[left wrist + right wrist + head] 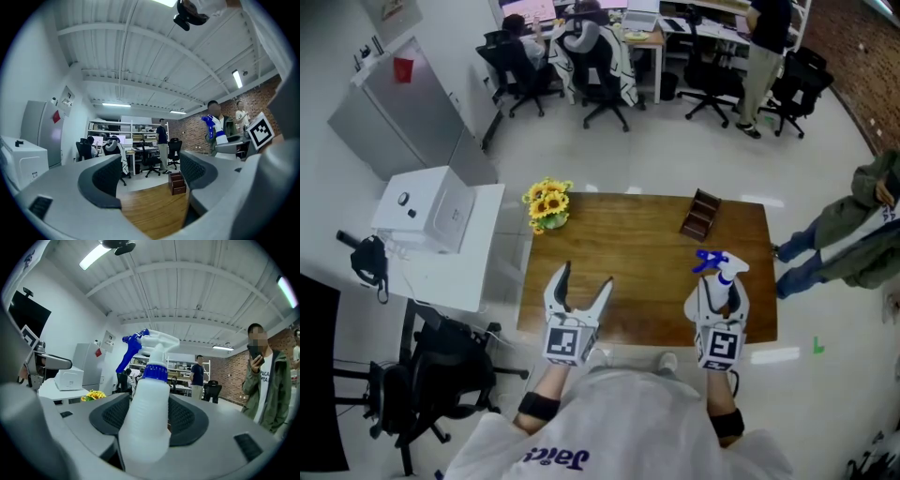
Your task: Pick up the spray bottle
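A white spray bottle with a blue collar and trigger stands upright between my right gripper's jaws, which are shut on its body. In the head view the spray bottle is held above the wooden table near its right front, in the right gripper. My left gripper hangs over the table's front left, jaws spread apart and nothing between them. From the left gripper view the spray bottle shows at the right, beyond that gripper's open jaws.
A pot of sunflowers stands at the table's back left corner and a small brown wooden rack at the back right. A white cabinet is left of the table. A person stands at the right; office chairs and desks lie behind.
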`<state>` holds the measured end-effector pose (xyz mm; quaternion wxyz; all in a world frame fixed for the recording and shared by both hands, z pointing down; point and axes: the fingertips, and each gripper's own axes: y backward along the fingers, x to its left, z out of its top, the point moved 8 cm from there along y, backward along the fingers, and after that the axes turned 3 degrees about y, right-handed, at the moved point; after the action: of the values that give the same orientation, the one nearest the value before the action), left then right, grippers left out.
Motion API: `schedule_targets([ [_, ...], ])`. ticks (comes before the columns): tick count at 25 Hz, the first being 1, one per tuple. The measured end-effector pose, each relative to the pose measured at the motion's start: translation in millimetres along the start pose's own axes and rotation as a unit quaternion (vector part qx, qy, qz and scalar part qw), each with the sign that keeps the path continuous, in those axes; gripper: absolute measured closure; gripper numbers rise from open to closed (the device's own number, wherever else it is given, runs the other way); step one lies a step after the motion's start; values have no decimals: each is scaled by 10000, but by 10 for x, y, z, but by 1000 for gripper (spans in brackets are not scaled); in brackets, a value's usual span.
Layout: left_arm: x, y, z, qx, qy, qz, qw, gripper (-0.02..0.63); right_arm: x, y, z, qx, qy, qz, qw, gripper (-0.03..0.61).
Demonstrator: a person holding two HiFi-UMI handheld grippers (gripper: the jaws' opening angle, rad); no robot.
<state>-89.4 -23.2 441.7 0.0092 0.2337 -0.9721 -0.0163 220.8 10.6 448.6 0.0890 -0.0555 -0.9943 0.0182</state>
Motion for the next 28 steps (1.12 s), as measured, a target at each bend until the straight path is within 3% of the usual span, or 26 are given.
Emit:
schedule_targets([
  [8, 7, 152, -49, -29, -96, 292, 9995, 224, 83, 278, -101, -13, -124, -86, 9999, 330],
  [14, -20, 200, -54, -23, -14, 372, 9993, 224, 112, 223, -98, -348, 85, 69, 9993, 328],
  [28, -3, 272, -71, -42, -132, 518, 9986, 224, 146, 138, -127, -283, 77, 34, 9996, 328],
])
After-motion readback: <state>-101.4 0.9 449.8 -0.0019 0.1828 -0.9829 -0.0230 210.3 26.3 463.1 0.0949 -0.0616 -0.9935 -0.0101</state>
